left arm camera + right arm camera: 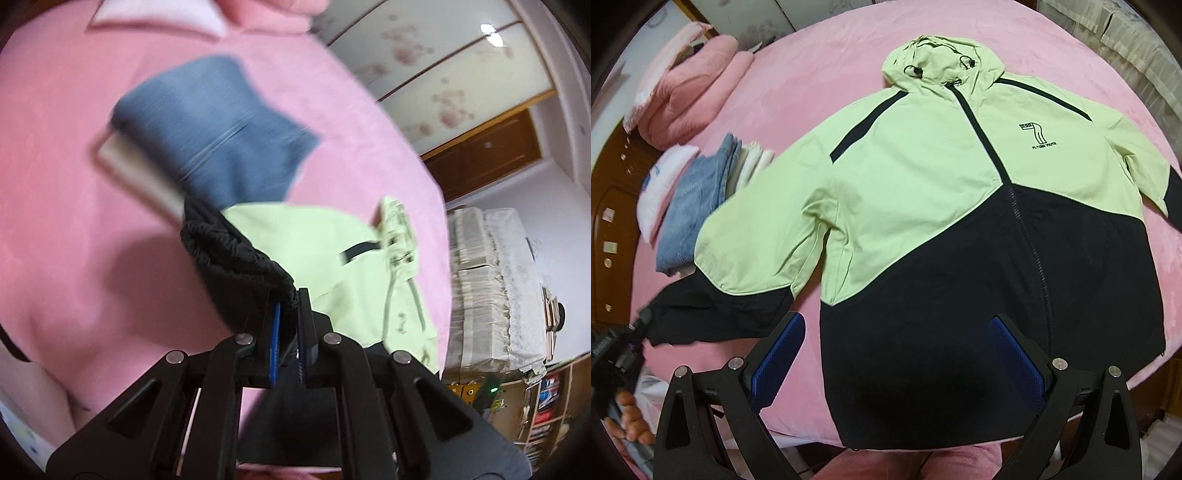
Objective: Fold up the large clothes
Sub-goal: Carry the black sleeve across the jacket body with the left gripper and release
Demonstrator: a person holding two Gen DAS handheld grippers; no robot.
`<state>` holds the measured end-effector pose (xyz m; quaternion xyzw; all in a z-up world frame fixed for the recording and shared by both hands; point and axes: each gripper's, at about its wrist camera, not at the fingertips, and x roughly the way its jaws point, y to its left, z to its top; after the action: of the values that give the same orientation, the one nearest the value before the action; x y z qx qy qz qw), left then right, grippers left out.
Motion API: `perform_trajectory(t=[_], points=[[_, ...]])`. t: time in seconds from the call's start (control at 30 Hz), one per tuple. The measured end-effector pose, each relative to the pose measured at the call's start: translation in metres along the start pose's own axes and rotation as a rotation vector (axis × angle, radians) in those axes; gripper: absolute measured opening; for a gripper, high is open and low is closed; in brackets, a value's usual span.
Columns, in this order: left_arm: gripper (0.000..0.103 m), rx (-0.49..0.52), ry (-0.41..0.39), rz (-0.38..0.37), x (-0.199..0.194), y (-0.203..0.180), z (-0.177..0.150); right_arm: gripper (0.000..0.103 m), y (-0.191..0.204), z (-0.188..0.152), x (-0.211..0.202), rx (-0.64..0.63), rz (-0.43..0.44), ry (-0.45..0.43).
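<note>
A light-green and black hooded jacket (923, 192) lies spread front-up on the pink bed (820, 66), hood at the far end. My left gripper (289, 295) is shut on the black elastic cuff (236, 247) of the jacket's left sleeve and lifts it off the bed; it also shows in the right wrist view (642, 321) at the sleeve end. My right gripper (897, 354) is open and empty, hovering above the jacket's black bottom hem.
A stack of folded clothes with blue jeans on top (698, 199) lies left of the jacket, also in the left wrist view (218, 125). Pink pillows (690, 96) lie at the bed's far left. A covered cabinet (491, 288) and bookshelf (546, 406) stand beside the bed.
</note>
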<state>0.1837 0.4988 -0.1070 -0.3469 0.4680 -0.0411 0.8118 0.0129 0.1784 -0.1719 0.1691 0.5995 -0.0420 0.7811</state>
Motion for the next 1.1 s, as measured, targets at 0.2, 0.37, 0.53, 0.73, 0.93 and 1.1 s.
perform_trajectory(t=[0.2, 0.37, 0.53, 0.73, 0.93, 1.1], points=[[0.005, 0.098, -0.075, -0.010, -0.008, -0.125, -0.001, 0.101, -0.058, 0.029, -0.016, -0.011, 0.083, -0.027], [0.005, 0.210, -0.043, -0.040, 0.029, -0.225, -0.021, 0.101, -0.117, 0.064, -0.024, 0.009, 0.113, -0.052], [0.005, 0.414, 0.043, 0.015, 0.100, -0.329, -0.047, 0.101, -0.170, 0.097, -0.023, 0.053, 0.107, -0.069], [0.006, 0.507, 0.197, 0.016, 0.206, -0.387, -0.089, 0.101, -0.232, 0.125, -0.002, 0.128, 0.094, -0.084], [0.039, 0.510, 0.434, 0.173, 0.320, -0.360, -0.111, 0.100, -0.251, 0.132, 0.047, 0.092, 0.097, -0.077], [0.051, 0.485, 0.470, 0.237, 0.332, -0.332, -0.110, 0.089, -0.247, 0.137, 0.083, 0.056, 0.169, -0.001]])
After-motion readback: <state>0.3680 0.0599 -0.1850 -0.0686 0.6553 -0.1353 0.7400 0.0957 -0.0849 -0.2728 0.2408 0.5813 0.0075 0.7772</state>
